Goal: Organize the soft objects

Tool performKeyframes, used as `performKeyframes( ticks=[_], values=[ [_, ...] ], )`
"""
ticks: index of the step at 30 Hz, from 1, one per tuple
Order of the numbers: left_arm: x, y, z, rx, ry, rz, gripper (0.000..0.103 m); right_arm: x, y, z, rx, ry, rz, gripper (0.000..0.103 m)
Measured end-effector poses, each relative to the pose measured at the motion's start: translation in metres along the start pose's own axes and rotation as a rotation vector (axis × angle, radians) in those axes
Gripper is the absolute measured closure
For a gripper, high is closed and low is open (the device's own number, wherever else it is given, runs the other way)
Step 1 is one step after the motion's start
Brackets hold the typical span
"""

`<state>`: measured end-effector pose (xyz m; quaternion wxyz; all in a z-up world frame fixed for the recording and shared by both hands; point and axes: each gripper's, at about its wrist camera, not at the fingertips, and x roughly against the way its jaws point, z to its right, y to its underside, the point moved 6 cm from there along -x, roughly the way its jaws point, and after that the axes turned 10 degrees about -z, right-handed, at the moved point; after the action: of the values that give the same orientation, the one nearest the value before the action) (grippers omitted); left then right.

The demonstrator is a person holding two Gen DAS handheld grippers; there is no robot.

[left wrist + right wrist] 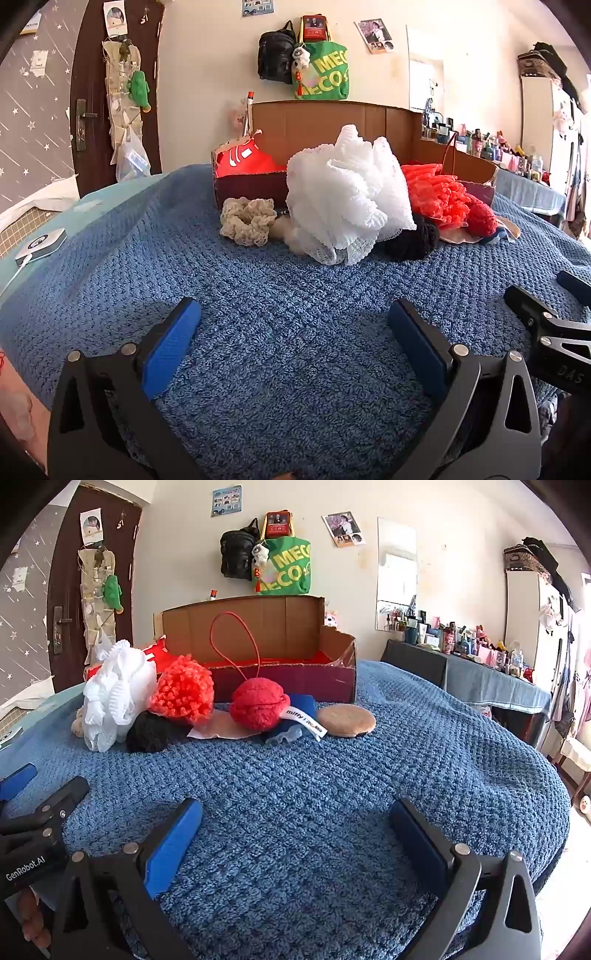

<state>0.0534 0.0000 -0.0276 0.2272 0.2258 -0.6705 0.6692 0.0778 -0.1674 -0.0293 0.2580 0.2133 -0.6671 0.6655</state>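
Observation:
A pile of soft things lies on a blue blanket (pixel 258 314) in front of an open cardboard box (pixel 332 122): a white mesh puff (pixel 347 192), a cream scrunchie (pixel 247 219), an orange-red puff (pixel 436 192), a black fuzzy ball (pixel 417 236). The right wrist view also shows the box (pixel 258 627), white puff (pixel 114 690), orange puff (pixel 183 690), a red knitted ball (pixel 258 707), a blue cloth item (pixel 303 716) and a round tan pad (pixel 345 720). My left gripper (pixel 293 347) and right gripper (pixel 295 834) are open and empty, low over the blanket, well short of the pile.
A door (pixel 110 92) stands at the left. Bags (pixel 321 70) hang on the wall behind the box. A cluttered side table (pixel 480 664) stands at the right. A white device (pixel 40 245) lies left of the blanket. The blanket drops off at the right edge (pixel 554 794).

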Motion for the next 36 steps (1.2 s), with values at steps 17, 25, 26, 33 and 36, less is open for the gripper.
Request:
performKeyframes(
  ticks=[17, 25, 26, 33, 36],
  values=[
    [-0.0001, 0.0002, 0.0000, 0.000, 0.000, -0.003, 0.000, -0.0001, 0.0002, -0.0002, -0.001, 0.000, -0.002, 0.000],
    [0.0000, 0.0003, 0.0002, 0.001, 0.000, -0.004, 0.000, -0.0003, 0.0001, -0.0004, -0.001, 0.000, -0.002, 0.000],
    [0.0000, 0.0003, 0.0002, 0.001, 0.000, -0.004, 0.000, -0.0004, 0.0001, -0.0004, -0.001, 0.000, -0.002, 0.000],
    [-0.0001, 0.0003, 0.0002, 0.002, 0.001, -0.005, 0.000, -0.0005, 0.0001, -0.0004, -0.001, 0.001, -0.002, 0.000],
    [-0.0001, 0.0003, 0.0002, 0.002, 0.001, -0.005, 0.000, -0.0006, 0.0001, -0.0004, -0.002, 0.000, -0.003, 0.000]
  ],
)
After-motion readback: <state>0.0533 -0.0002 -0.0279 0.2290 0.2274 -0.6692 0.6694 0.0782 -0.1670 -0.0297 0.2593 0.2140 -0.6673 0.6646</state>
